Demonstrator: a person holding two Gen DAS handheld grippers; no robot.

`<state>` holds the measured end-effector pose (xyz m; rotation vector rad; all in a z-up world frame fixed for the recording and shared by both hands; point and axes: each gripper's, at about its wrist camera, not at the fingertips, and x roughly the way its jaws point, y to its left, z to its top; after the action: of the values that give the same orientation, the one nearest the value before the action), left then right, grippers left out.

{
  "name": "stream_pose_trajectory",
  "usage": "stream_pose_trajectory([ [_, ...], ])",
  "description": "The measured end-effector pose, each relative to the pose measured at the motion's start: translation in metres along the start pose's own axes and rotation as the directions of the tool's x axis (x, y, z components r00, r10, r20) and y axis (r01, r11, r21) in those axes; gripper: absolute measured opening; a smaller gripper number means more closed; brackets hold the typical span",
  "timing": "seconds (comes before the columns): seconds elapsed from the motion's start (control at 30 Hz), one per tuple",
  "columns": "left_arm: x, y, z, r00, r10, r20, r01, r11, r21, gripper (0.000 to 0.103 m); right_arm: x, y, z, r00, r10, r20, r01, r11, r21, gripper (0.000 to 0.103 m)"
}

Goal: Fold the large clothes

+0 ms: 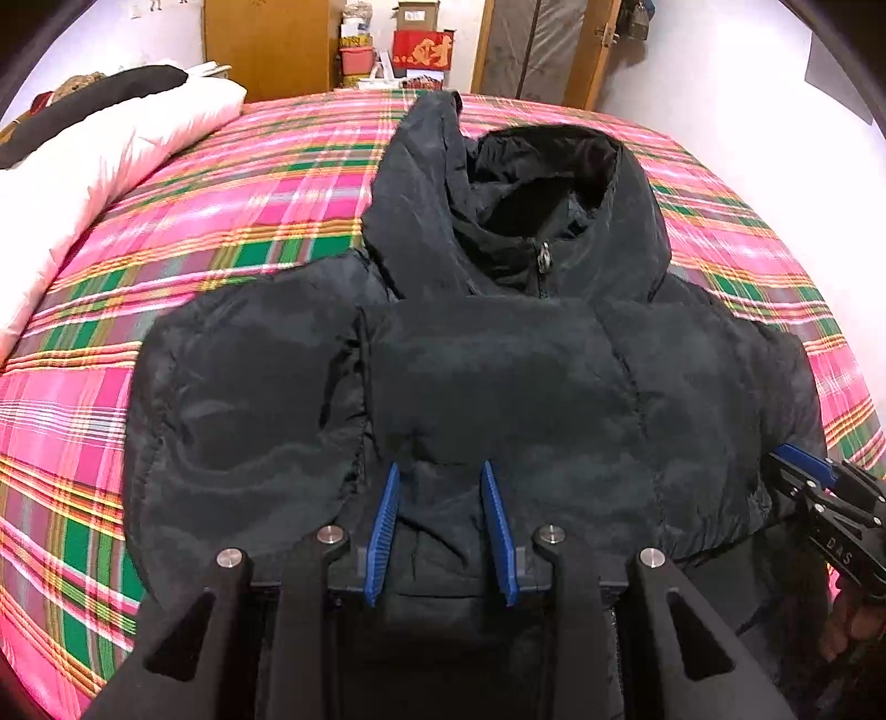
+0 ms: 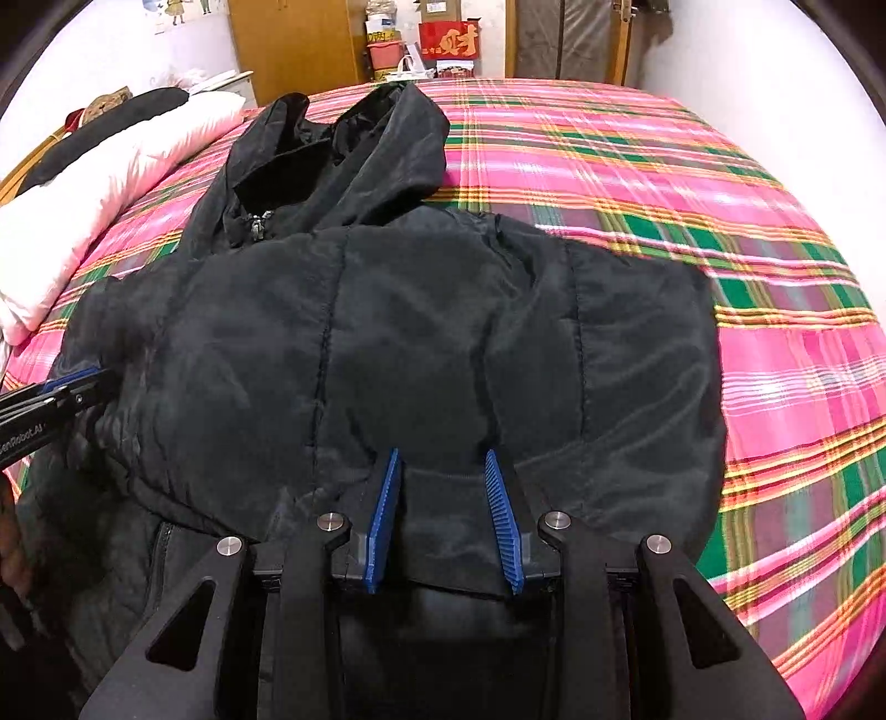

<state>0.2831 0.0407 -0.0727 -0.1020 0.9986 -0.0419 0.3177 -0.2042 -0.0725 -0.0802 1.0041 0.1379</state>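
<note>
- Spread across the bed, on its pink and green plaid cover, lies the black puffer jacket, front up; its hood points toward the far wall and the zip pull sits at the collar
- left gripper: blue pads clamped on a fold of the jacket's dark cloth near its lower middle; cloth fills the gap between them
- right gripper: pads likewise closed on a bunched piece of the jacket's near edge, on its right side
- each gripper shows at the edge of the other's view, both low on the garment, apart from each other
- a white pillow lies at the bed's left edge; cardboard boxes stand by the far wall
</note>
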Motion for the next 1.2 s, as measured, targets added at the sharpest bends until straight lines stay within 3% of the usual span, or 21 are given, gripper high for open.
stream_pose_trajectory([
  [0.2, -0.021, 0.001, 0.009, 0.993, 0.017, 0.117, -0.016, 1.0, -0.011, 0.032, -0.022, 0.01, 0.014, 0.996, 0.039, 0.074, -0.038, 0.999, -0.022, 0.033],
  [0.4, 0.006, 0.003, 0.005, 1.0, 0.023, 0.011, -0.023, 1.0, -0.006, 0.033, 0.009, 0.026, 0.019, 0.999, 0.049, -0.002, -0.049, 0.997, -0.059, 0.033],
  [0.6, 0.002, 0.003, 0.006, 1.0, 0.019, 0.021, -0.019, 1.0, -0.007, 0.033, 0.002, 0.014, 0.026, 0.996, 0.087, 0.01, -0.087, 0.996, 0.007, 0.034],
  [0.87, -0.001, 0.002, 0.007, 0.999, 0.019, 0.033, -0.018, 1.0, -0.006, 0.033, -0.02, 0.014, 0.05, 0.982, 0.164, 0.093, -0.17, 0.983, 0.065, 0.035],
  [1.03, -0.007, 0.008, 0.011, 0.999, -0.001, 0.042, 0.002, 1.0, -0.021, 0.033, -0.014, 0.014, 0.072, 0.976, 0.201, 0.08, -0.207, 0.975, 0.075, 0.039],
  [1.2, -0.013, 0.014, 0.027, 0.997, -0.054, 0.062, 0.057, 0.998, -0.04, 0.033, 0.0, 0.016, 0.095, 0.98, 0.191, 0.063, -0.195, 0.979, 0.068, 0.044],
])
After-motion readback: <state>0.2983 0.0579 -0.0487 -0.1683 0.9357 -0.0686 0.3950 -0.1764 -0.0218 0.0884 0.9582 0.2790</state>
